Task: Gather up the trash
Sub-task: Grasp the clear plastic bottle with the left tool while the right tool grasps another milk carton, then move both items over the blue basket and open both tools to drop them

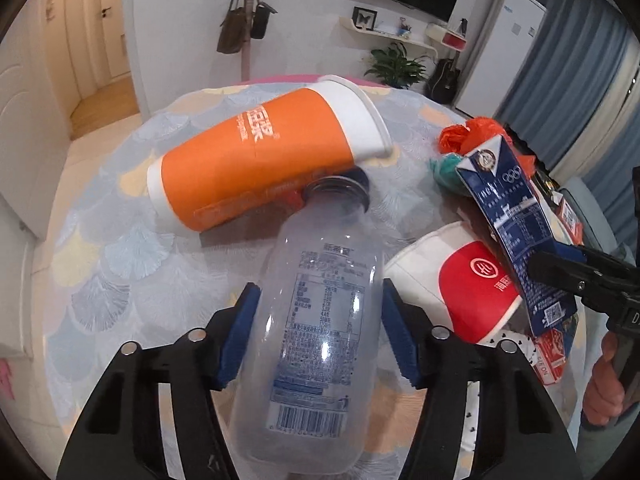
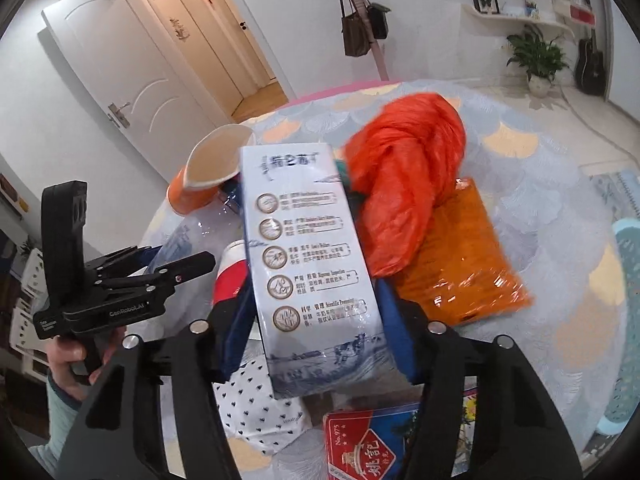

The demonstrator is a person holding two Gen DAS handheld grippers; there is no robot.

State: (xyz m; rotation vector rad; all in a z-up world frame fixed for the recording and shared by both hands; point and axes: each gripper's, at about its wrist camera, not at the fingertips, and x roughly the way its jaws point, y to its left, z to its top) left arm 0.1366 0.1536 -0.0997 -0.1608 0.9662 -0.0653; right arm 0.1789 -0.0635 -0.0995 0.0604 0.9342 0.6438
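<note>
My left gripper (image 1: 318, 336) is shut on a clear plastic bottle (image 1: 316, 320) whose mouth points at an orange paper cup (image 1: 260, 160) lying on its side on the table. My right gripper (image 2: 314, 324) is shut on a blue-and-white milk carton (image 2: 312, 264) and holds it above the pile; the carton also shows in the left wrist view (image 1: 516, 232). A red-and-white paper cup (image 1: 460, 284) lies under the carton. An orange plastic bag (image 2: 404, 184) and an orange wrapper (image 2: 464, 256) lie behind it.
The round table (image 1: 120, 248) has a scallop-patterned cloth. A red card box (image 2: 360, 448) and a white dotted bag (image 2: 256, 408) lie near the front edge. A teal stool (image 2: 624, 320) stands at the right.
</note>
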